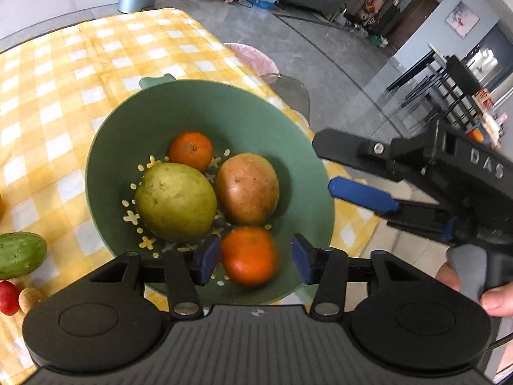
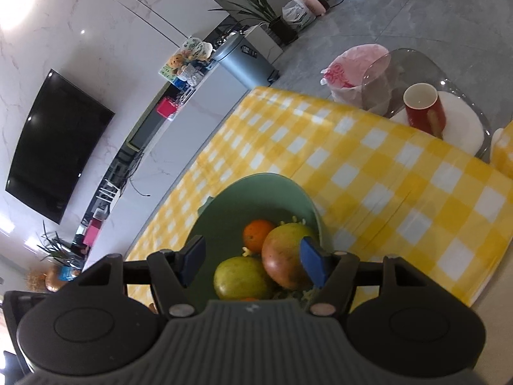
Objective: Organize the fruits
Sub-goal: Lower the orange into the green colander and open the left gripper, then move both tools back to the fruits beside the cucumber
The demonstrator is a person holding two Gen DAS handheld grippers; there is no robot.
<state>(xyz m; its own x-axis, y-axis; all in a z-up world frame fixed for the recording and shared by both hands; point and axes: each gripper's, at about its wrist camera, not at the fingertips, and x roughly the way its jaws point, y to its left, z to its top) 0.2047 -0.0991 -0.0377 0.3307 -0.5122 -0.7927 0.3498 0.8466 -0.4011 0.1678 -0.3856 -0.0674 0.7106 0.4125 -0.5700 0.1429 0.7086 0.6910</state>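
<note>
A green colander bowl (image 1: 128, 134) sits on the yellow checked tablecloth. Inside it lie a green fruit (image 1: 175, 200), a reddish-brown fruit (image 1: 247, 189) and a small orange (image 1: 190, 150). A second orange (image 1: 248, 255), slightly blurred, is at the near side of the bowl between the blue pads of my left gripper (image 1: 255, 256). The pads stand apart from it, so the gripper is open. My right gripper (image 1: 323, 165) hovers at the bowl's right rim, held by a hand. In the right wrist view it (image 2: 253, 260) is open and empty over the bowl (image 2: 224, 218), above the green fruit (image 2: 240, 277) and the reddish fruit (image 2: 285, 256).
A cucumber (image 1: 19, 253), a cherry tomato (image 1: 8, 298) and a small tan item (image 1: 30, 298) lie on the cloth left of the bowl. A red cup (image 2: 424, 109) stands on a white plate (image 2: 465, 122) beyond the table edge. The bowl sits close to the table's right edge.
</note>
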